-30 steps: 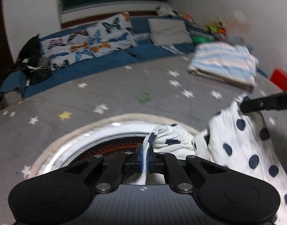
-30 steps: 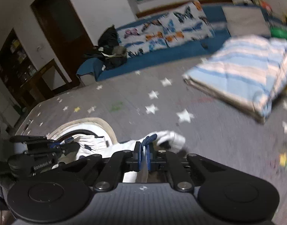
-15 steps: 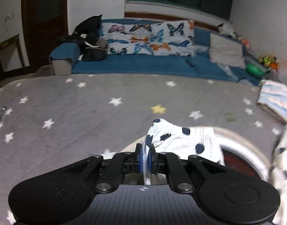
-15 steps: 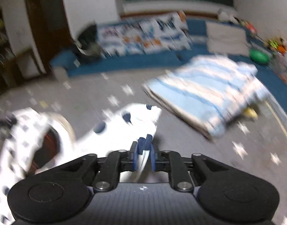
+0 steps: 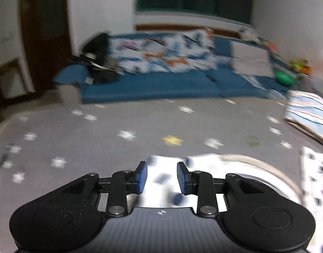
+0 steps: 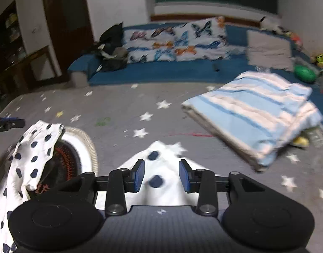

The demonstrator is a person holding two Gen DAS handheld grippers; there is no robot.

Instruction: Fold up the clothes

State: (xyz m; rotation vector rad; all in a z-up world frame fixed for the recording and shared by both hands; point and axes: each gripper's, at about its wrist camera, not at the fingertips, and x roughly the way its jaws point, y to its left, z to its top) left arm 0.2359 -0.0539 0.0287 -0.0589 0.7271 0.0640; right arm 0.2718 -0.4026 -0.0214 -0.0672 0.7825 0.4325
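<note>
A white garment with dark blue dots (image 6: 159, 166) lies on the grey star-print bedspread (image 6: 119, 105). Its other end (image 6: 32, 147) drapes over a round white-rimmed object with an orange-red grille (image 6: 77, 147). My right gripper (image 6: 161, 176) hovers over the cloth, jaws opening; the cloth shows between the blue pads (image 6: 139, 175), which do not press it. My left gripper (image 5: 161, 177) is likewise opening above a blurred part of the garment (image 5: 165, 181), pads (image 5: 142, 177) clear of it. Its tip (image 6: 7, 124) shows at the left edge of the right wrist view.
A folded blue-and-white striped blanket (image 6: 256, 113) lies on the bedspread to the right. A blue mattress with butterfly pillows (image 6: 176, 42), a grey pillow (image 6: 269, 50), a black bag (image 6: 112, 48) and a green ball (image 6: 304, 73) line the far wall. A dark door (image 6: 66, 21) stands at left.
Both grippers, shut on the dotted cloth a second ago, now stand with pads apart and the cloth released. The left wrist view has swung toward the left of the room.
</note>
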